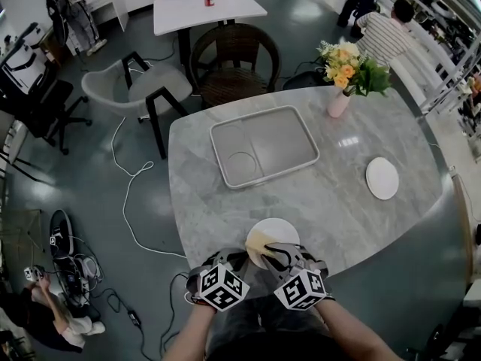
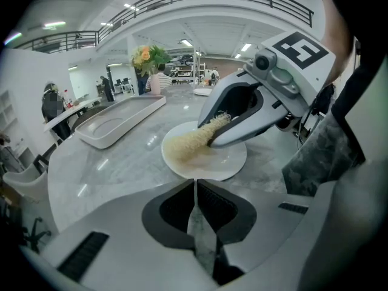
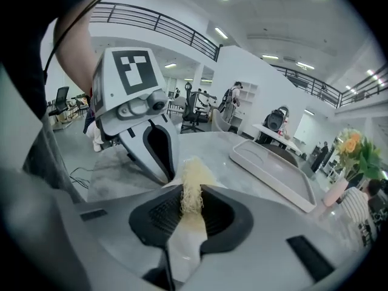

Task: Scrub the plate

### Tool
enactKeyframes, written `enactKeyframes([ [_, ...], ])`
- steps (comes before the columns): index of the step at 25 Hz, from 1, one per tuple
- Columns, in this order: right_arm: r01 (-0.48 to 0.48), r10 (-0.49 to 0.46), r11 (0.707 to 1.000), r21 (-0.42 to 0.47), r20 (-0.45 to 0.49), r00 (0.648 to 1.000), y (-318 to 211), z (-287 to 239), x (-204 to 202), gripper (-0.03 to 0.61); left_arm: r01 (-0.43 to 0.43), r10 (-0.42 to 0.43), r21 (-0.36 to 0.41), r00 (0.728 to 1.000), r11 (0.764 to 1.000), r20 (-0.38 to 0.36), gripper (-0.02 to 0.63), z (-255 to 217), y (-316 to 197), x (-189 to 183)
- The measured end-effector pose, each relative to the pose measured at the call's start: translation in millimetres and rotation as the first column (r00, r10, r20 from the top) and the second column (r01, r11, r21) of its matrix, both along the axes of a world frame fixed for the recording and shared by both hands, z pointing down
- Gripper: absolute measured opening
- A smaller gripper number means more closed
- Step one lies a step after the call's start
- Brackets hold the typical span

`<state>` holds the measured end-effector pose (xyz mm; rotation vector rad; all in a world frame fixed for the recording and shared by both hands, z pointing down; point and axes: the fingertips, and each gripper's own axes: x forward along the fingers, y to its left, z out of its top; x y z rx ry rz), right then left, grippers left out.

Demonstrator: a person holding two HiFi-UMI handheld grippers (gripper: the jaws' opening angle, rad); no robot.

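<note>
Plate (image 1: 276, 232) sits unpinned at the tabletop's (image 1: 338, 201) near edge; left gripper (image 2: 195, 180) is closed empty by its rim, right gripper (image 3: 191, 193) clamps the scrubber (image 3: 193, 177); a stroke may shove it off

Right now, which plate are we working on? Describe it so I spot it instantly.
On the grey marble table, look at the edge nearest the person, this side of the grey rectangular tray. The round white plate there has a pale yellow fibrous scrubber on it, held by the right hand-held gripper; the other white plate, far right, lies bare.
</note>
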<state>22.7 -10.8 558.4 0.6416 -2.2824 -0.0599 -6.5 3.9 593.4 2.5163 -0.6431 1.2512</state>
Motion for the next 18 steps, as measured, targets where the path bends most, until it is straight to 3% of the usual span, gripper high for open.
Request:
enactKeyframes([
  [6,-0.029,0.032,0.998,0.053,-0.045,0.998,-25,-6,15,0.075,0.009,-0.009,-0.002,1.0,1.0,-0.002,0.025,-2,-1,-2],
  [18,-0.13,0.131,0.991,0.027,-0.064,0.989,-10,-5,48,0.075,-0.024,0.024,-0.01,1.0,1.0,-0.004,0.025,-1,11,3],
])
